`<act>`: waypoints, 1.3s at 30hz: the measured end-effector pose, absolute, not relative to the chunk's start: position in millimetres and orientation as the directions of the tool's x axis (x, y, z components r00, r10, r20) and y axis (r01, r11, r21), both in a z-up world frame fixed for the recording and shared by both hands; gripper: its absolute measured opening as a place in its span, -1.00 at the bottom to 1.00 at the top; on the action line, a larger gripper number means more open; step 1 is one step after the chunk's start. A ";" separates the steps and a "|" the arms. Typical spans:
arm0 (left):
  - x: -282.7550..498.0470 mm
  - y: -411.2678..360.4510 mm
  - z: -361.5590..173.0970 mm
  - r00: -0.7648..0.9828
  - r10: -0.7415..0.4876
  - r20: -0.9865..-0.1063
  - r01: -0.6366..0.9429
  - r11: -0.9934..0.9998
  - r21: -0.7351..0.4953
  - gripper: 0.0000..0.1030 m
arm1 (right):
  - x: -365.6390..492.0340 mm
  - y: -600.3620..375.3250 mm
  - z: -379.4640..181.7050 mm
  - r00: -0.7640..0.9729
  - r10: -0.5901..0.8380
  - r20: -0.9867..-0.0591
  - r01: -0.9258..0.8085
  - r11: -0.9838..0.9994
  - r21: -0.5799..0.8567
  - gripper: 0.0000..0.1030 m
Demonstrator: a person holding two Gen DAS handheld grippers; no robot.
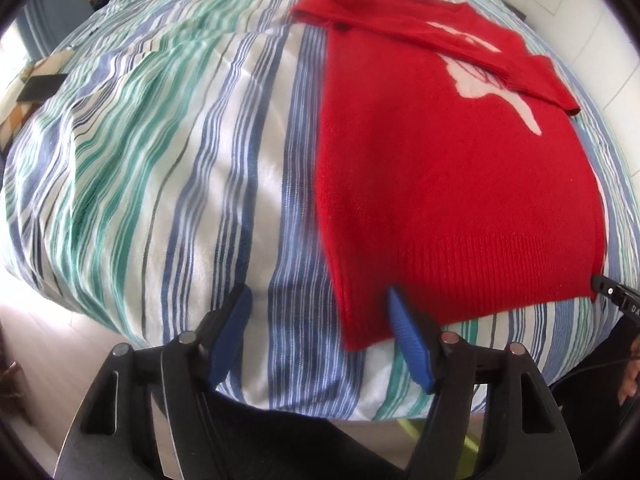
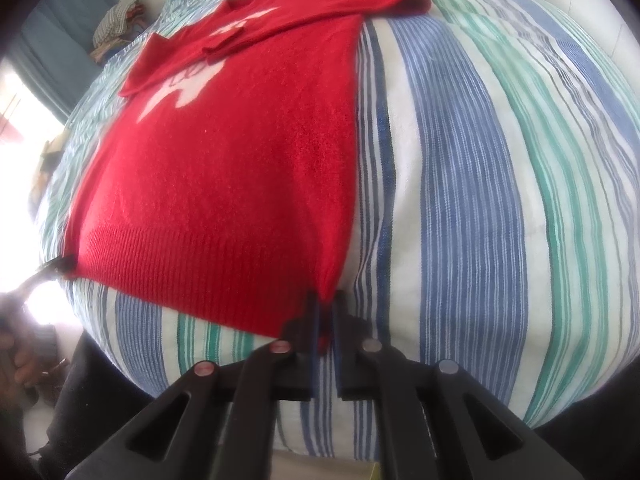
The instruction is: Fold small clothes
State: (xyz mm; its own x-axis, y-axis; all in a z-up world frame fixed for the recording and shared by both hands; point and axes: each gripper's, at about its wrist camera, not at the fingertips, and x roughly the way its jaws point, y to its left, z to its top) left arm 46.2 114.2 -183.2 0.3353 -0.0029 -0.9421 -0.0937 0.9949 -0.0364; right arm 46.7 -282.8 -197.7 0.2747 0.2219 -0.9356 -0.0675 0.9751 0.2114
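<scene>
Progress: you have both sleeves folded across the chest of the sweater [image 1: 452, 184]; judging by that, the bottom-to-top fold is still yours to do.
Left gripper [image 1: 320, 336]: your jaws stand wide, one over the hem corner at 6 o'clock, pressing nothing.
Right gripper [image 2: 325, 322]: your jaws are pinched narrow on the other hem corner, at 6 o'clock in its own view.
Sweater: red knit, ribbed hem, white motif partly hidden by the sleeves; smooth and flat.
Place: it lies on the striped bed [image 1: 168, 168], hem toward you, collar at 12 o'clock.
</scene>
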 end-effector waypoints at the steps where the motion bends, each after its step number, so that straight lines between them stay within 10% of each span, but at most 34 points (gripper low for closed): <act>1: 44.4 114.4 -183.1 0.329 0.008 -0.944 -0.096 0.995 -0.025 0.45 | 46.1 -284.0 -197.1 0.275 0.227 -0.934 -0.064 0.974 0.218 -0.85; 7: 15.7 133.0 -170.2 0.250 0.134 -0.959 -0.128 0.986 0.105 0.54 | 33.8 -295.9 -189.1 0.242 0.265 -0.933 -0.044 0.964 0.263 -0.33; 12: -6.6 160.7 -139.8 0.269 0.230 -0.935 -0.187 0.965 0.184 0.59 | 29.6 -324.2 -138.4 0.318 0.133 -0.939 -0.077 0.990 0.114 -0.30; 19: 8.2 176.4 -108.8 0.342 0.208 -0.916 -0.299 0.949 0.103 0.60 | 131.3 -271.3 -60.7 0.521 0.170 -0.837 -0.419 0.905 -0.077 0.00; 25: 3.8 160.3 -89.1 0.361 0.214 -0.908 -0.326 0.941 0.092 0.63 | 214.7 -174.1 -131.2 0.383 0.276 -0.882 -0.717 0.691 -0.095 0.00; 29: -9.5 173.3 -91.5 0.328 0.259 -0.909 -0.367 0.921 0.129 0.68 | 241.7 -147.7 -180.9 0.387 0.192 -0.902 -0.707 0.689 -0.157 -0.07; 31: -15.3 183.3 -98.6 0.293 0.266 -0.919 -0.396 0.908 0.136 0.68 | 250.9 -157.4 -175.9 0.414 0.241 -0.878 -0.640 0.762 -0.093 -0.87; 39: -13.0 185.6 -109.9 0.272 0.229 -0.935 -0.405 0.908 0.105 0.68 | 237.1 -373.8 -87.3 0.679 0.186 -0.710 -0.072 0.980 0.188 -0.88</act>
State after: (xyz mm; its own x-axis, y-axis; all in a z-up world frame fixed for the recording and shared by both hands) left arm -13.0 185.6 -109.9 0.2716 0.2294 -0.9346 -0.4048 0.9083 0.1053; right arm 237.1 -373.8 -87.3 0.6794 0.1863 -0.7098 -0.0723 0.9795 0.1878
